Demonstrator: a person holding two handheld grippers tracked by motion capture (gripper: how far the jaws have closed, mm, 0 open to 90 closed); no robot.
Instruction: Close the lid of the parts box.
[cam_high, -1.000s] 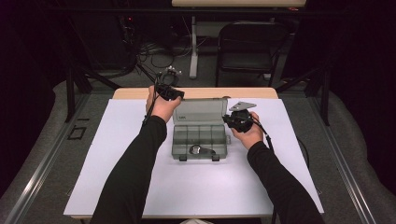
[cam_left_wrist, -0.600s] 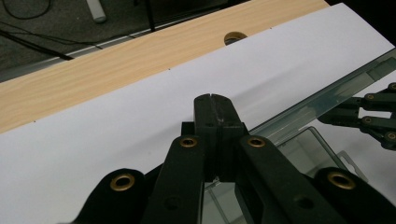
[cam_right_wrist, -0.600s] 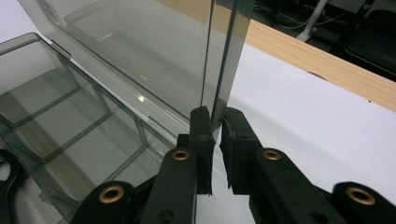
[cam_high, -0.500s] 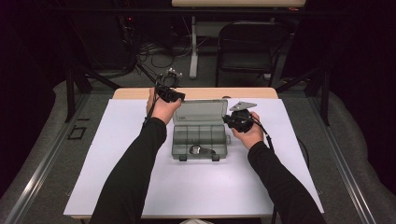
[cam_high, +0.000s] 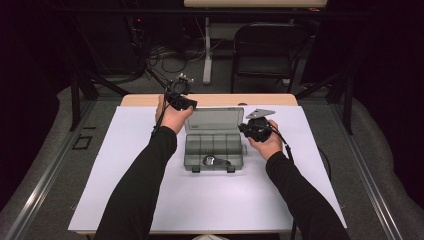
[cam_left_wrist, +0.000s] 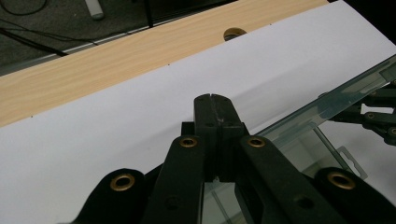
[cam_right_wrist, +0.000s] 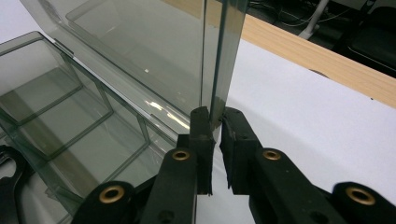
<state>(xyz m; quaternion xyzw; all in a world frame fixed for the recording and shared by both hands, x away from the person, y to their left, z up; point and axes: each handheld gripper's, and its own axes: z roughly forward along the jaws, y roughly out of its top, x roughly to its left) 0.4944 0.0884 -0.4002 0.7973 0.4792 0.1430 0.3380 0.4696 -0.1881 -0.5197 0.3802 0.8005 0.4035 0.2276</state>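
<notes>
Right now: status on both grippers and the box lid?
Left gripper shut, empty, above the lid's left corner. Right gripper shut on the lid's right edge, lid upright. Clear organizer box open, dark metal piece in front compartment. Nothing in the way.

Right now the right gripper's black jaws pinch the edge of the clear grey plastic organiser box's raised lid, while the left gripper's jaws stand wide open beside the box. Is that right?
Not quite. The left gripper has its jaws shut together with nothing between them, as the left gripper view shows. The rest holds: the right gripper pinches the edge of the clear grey plastic organiser box's raised lid.
</notes>
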